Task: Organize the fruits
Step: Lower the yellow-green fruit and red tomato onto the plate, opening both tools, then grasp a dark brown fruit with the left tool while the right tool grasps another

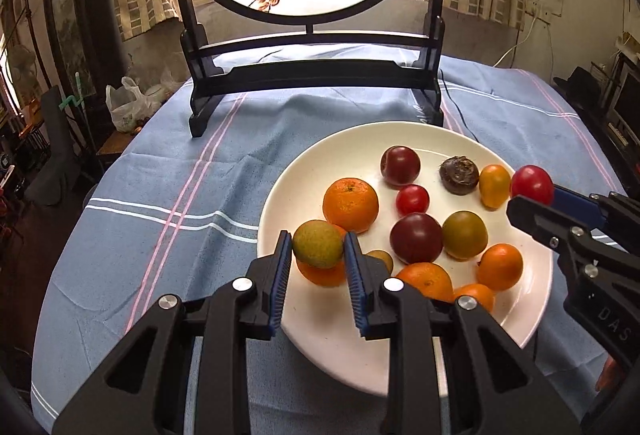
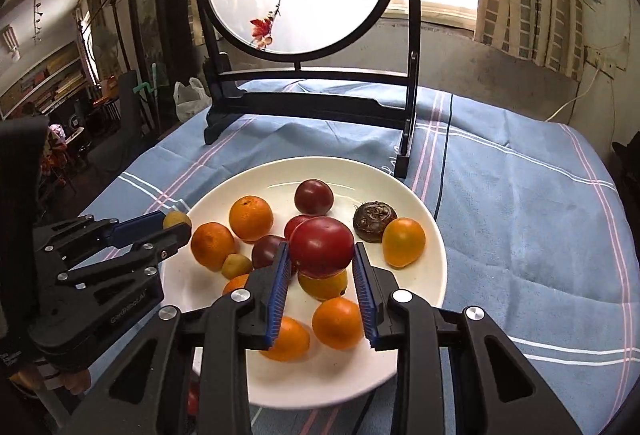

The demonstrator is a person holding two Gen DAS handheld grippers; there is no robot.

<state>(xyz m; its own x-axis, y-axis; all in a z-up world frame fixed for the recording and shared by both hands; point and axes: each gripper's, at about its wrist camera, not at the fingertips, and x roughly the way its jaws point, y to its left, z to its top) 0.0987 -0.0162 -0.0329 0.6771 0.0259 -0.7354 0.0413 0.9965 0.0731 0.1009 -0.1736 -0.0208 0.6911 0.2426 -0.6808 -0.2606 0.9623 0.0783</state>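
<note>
A white plate on the blue tablecloth holds several oranges, tomatoes and a dark brown fruit. My left gripper is shut on a small green-yellow fruit, held just above the plate's left part over an orange. It also shows in the right wrist view. My right gripper is shut on a red tomato, held above the plate. In the left wrist view the right gripper holds that tomato over the plate's right rim.
A black stand with a round painted screen stands on the table behind the plate. A dark cable runs past its right foot. The blue striped cloth covers the round table. A white plastic bag lies beyond the left edge.
</note>
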